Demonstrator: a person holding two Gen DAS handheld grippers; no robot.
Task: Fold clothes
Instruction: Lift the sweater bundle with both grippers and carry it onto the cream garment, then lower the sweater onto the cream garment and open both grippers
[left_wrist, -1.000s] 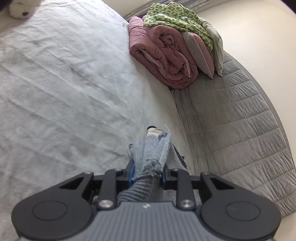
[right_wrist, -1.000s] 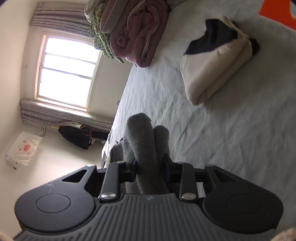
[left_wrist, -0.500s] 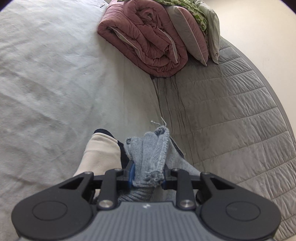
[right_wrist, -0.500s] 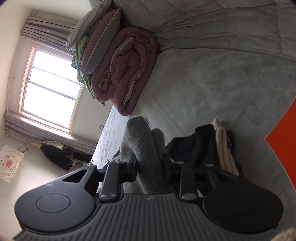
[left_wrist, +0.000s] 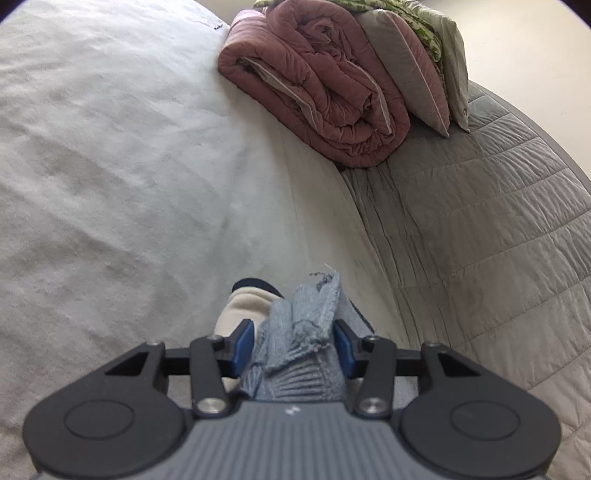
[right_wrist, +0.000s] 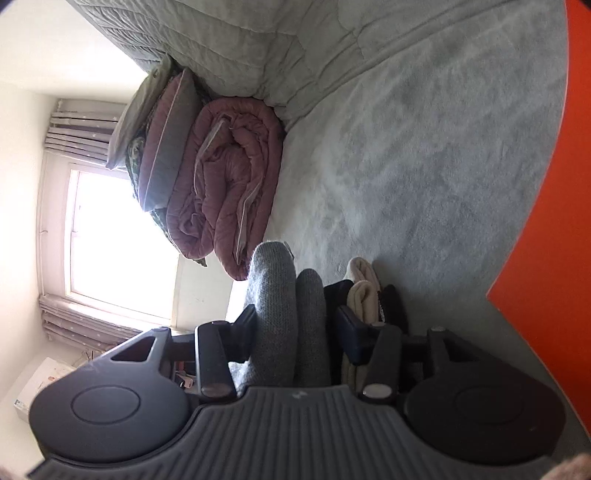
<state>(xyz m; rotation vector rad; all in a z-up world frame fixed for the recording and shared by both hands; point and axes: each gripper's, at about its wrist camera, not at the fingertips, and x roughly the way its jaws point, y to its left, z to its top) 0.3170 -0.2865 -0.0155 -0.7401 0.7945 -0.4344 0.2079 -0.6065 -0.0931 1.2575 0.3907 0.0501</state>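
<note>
Both jaw pairs clamp the grey knit garment (left_wrist: 303, 332): left gripper (left_wrist: 293, 341) on its frayed edge, right gripper (right_wrist: 291, 328) on bunched folds. Garment hangs above a folded cream-and-black garment (right_wrist: 364, 295) on the bed (left_wrist: 110, 184).

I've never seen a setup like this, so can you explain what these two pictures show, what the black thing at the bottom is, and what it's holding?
A person holds a two-finger gripper in each hand; a camera on each looks forward along the fingers. In the left view, the left gripper is shut on a grey knitted garment. In the right view, the right gripper is shut on another part of what looks like the same knit. Just beyond lies a folded cream and dark garment on the pale bed cover. A rolled pink quilt and pillows sit further back.
</note>
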